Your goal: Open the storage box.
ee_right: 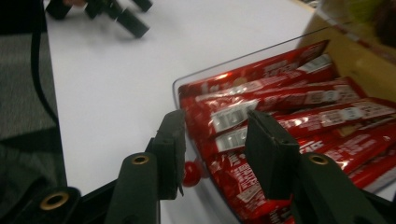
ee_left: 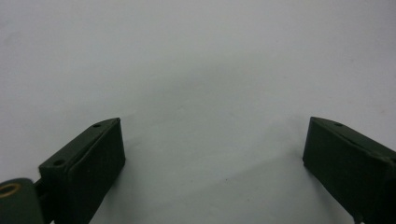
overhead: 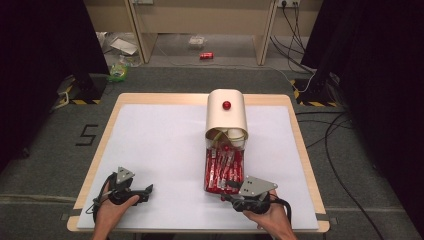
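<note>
High view, left to right: left gripper (overhead: 145,191), held low in the left hand (overhead: 112,210) over the white table (overhead: 160,145), jaws wide and empty; right gripper (overhead: 227,196), in the right hand (overhead: 265,216), jaws part-open, unclamped, straddling the clear tray (ee_right: 187,84) front wall, with red sachets (ee_right: 280,116) inside.

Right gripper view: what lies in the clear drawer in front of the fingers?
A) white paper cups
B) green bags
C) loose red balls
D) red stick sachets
D: the clear drawer is packed with red stick sachets lying side by side, just beyond the right gripper; the high view shows the same red sachets in the drawer pulled out of the beige box.
</note>
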`<state>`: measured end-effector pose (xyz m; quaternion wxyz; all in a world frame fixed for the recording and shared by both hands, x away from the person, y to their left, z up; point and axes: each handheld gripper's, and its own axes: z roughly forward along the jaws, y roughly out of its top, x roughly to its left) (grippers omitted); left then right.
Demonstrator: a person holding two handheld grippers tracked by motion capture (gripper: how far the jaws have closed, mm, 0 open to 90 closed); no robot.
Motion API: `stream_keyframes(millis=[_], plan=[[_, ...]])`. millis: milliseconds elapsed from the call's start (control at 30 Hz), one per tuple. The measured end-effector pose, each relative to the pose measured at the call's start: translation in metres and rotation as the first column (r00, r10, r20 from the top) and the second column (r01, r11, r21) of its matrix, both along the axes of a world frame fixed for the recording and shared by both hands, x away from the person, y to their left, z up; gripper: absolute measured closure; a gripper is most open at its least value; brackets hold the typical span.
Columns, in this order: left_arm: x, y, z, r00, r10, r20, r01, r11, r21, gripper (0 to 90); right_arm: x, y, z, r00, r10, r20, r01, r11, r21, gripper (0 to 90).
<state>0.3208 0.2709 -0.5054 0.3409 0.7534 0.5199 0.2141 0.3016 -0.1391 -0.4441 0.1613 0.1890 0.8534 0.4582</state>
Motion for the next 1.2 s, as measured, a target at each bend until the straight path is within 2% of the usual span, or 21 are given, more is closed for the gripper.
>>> stream_keyframes(millis=[33,133,167,200,333,400,567,600,733,1033,1200], plan=[[0.000,0.000,0.000,1.0000,0.000,0.000,0.000,1.0000,0.000,4.8,0.000,0.000,0.000,1.0000,0.000,0.000,0.000,1.000,0.000,57.6],[0.000,0.000,0.000,1.0000,0.000,0.000,0.000,1.0000,0.000,4.8,0.000,0.000,0.003,0.9990,-0.039,-0.023,0.040,0.998,0.041,57.0],[0.000,0.000,0.000,1.0000,0.000,0.000,0.000,1.0000,0.000,4.8,0.000,0.001,0.004,0.9985,-0.050,-0.025,0.051,0.998,0.041,57.0],[0.000,0.000,0.000,1.0000,0.000,0.000,0.000,1.0000,0.000,4.8,0.001,0.002,0.005,0.9960,-0.083,-0.032,0.084,0.996,0.042,56.9],[0.000,0.000,0.000,1.0000,0.000,0.000,0.000,1.0000,0.000,4.8,0.004,0.002,0.006,0.9927,-0.115,-0.037,0.117,0.991,0.058,56.1],[0.000,0.000,0.000,1.0000,0.000,0.000,0.000,1.0000,0.000,4.8,0.007,0.004,0.007,0.9875,-0.151,-0.046,0.154,0.985,0.074,56.2],[0.000,0.000,0.000,1.0000,0.000,0.000,0.000,1.0000,0.000,4.8,0.010,0.007,0.008,0.9807,-0.186,-0.058,0.191,0.978,0.084,55.8],[0.000,0.000,0.000,1.0000,0.000,0.000,0.000,1.0000,-0.001,4.8,0.011,0.010,0.009,0.9751,-0.213,-0.062,0.218,0.973,0.081,54.7],[0.000,0.000,0.000,1.0000,0.000,0.000,0.000,1.0000,0.000,4.8,0.013,0.015,0.011,0.9696,-0.239,-0.054,0.242,0.967,0.073,54.5],[0.000,0.000,0.000,1.0000,-0.002,-0.002,0.002,1.0000,0.003,4.7,0.024,0.024,0.013,0.9535,-0.289,-0.084,0.296,0.952,0.078,55.0],[0.000,0.000,0.000,1.0000,-0.002,-0.003,0.002,1.0000,0.004,4.5,0.026,0.030,0.010,0.9529,-0.290,-0.089,0.295,0.954,0.053,55.1]])
